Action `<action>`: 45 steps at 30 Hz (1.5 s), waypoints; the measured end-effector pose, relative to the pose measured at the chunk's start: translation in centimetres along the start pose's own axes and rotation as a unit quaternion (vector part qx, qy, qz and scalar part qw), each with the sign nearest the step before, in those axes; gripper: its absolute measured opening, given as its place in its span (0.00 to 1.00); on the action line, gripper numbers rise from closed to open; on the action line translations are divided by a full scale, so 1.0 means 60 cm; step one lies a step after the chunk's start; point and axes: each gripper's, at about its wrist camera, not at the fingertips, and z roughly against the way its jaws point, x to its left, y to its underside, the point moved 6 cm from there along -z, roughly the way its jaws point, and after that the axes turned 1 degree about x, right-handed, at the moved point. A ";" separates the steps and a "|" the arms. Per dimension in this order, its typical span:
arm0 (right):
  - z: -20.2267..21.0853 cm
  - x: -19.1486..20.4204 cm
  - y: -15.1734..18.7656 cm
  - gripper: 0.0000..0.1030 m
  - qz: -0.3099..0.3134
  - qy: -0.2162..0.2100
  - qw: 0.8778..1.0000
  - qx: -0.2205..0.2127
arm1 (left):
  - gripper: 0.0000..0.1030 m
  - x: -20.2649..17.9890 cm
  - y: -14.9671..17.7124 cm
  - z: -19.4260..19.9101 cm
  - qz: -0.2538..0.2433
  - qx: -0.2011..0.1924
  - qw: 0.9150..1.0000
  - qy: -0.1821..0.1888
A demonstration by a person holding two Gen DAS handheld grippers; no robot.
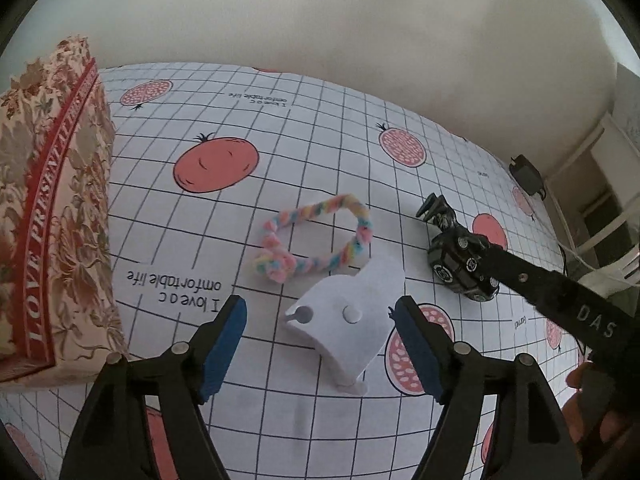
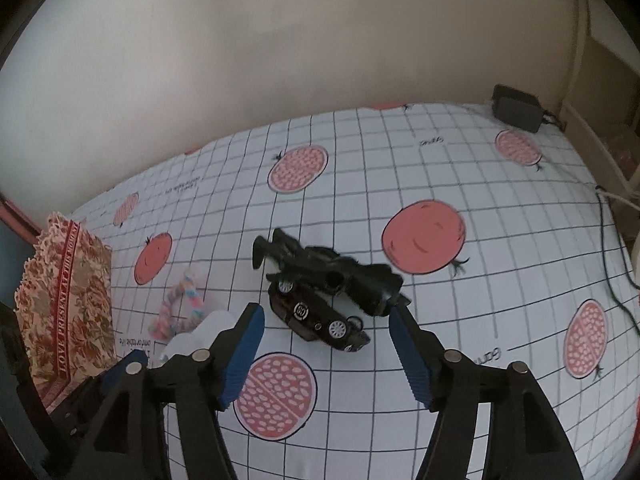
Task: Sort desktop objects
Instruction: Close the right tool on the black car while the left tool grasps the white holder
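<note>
White clip (image 1: 348,320) between hand-held gripper (image 1: 320,344) fingers

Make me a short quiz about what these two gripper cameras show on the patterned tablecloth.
1. True or false: the left gripper has its jaws clamped on the white plastic piece.
2. Which lies beside the pastel braided loop? A) a spoon B) the white plastic piece C) a cup
3. Fill in: the right gripper points at a black toy ____.

Key: 1 false, the jaws are open; 2 B; 3 car.
</note>
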 end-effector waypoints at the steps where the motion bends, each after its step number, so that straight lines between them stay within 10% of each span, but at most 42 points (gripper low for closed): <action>1: -0.006 0.001 0.003 0.68 0.000 -0.002 1.000 0.005 | 0.79 -0.001 0.001 -0.002 -0.002 0.001 1.000 -0.001; 25: -0.050 0.003 0.020 0.66 0.009 0.014 1.000 -0.012 | 0.79 -0.021 0.012 -0.039 -0.061 0.001 0.997 -0.048; 45: -0.048 -0.005 0.021 0.25 0.004 0.015 1.000 -0.012 | 0.73 -0.024 0.013 -0.042 -0.071 -0.001 0.995 -0.072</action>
